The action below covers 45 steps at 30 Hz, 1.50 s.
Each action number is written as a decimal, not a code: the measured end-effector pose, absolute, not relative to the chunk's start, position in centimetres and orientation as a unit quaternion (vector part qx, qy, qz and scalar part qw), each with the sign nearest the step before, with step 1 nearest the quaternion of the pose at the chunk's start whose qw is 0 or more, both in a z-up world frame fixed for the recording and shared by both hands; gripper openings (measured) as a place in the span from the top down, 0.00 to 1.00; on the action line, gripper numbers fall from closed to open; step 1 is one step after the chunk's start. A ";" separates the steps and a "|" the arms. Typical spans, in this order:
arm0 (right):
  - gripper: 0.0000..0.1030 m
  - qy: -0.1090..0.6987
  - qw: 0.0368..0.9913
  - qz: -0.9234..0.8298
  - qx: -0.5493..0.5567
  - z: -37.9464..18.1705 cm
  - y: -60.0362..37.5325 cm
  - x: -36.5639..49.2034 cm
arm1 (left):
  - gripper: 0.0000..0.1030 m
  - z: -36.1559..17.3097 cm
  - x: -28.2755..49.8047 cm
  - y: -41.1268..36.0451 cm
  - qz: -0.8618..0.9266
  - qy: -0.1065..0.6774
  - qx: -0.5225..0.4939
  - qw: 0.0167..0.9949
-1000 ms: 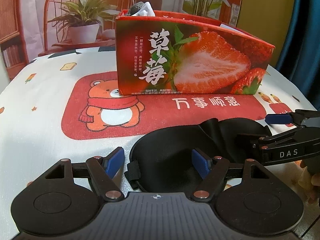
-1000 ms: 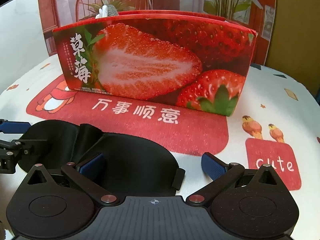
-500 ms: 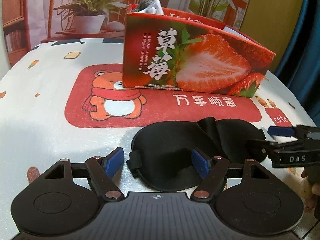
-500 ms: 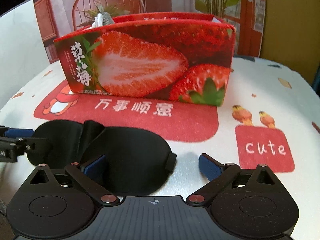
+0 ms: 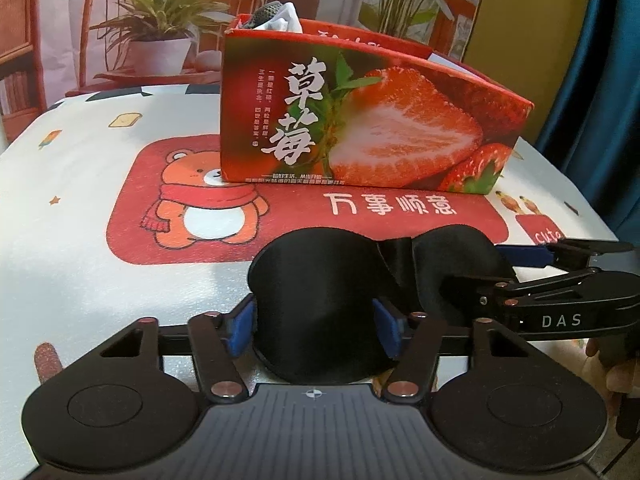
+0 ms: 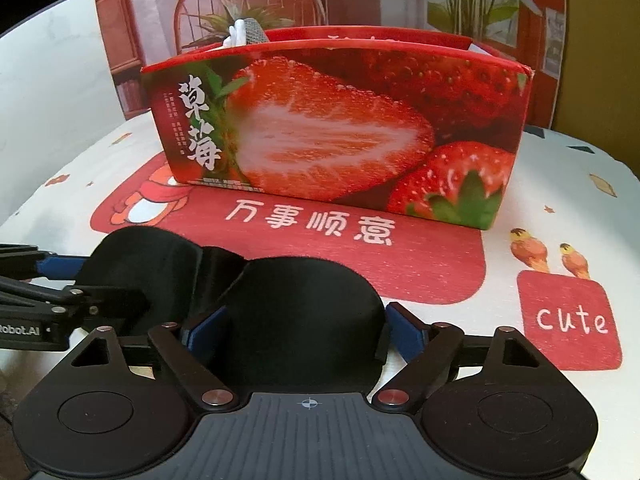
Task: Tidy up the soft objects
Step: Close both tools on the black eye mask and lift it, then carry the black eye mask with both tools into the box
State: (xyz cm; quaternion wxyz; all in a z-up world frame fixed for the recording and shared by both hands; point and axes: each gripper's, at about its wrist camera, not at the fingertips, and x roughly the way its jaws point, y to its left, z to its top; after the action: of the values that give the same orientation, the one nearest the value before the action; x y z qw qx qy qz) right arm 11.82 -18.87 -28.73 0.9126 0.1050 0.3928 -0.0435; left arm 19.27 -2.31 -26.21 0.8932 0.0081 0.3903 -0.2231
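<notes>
White printed tablecloth [image 5: 80, 216], potted plant [image 5: 160, 28] behind

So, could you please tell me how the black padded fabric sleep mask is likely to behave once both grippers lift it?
The black padded fabric sleep mask already creases at its middle, so it would probably sag between the left gripper and right gripper. It looks thin and likely light. Its smooth sheen suggests that it could slip from a loose pinch.
</notes>
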 end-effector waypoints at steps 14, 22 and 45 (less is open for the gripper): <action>0.68 0.362 0.924 0.009 0.120 -26.7 -17.7 12.1 | 0.79 -25.0 19.0 -2.0 -0.230 0.362 -0.010 0.903; 0.72 0.317 0.941 0.014 0.120 -23.3 -18.3 12.6 | 0.80 -21.2 19.3 -2.5 -0.235 0.301 -0.002 0.924; 0.75 0.228 0.971 0.006 0.079 -12.5 -23.7 18.9 | 0.81 -11.1 26.2 -6.4 -0.257 0.209 -0.019 0.943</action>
State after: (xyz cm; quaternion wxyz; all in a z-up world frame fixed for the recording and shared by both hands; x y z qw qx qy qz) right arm 18.92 -23.68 -12.51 0.9706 0.0785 0.2275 0.0058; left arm 26.16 -6.35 -11.10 0.9434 -0.0191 0.2091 -0.2566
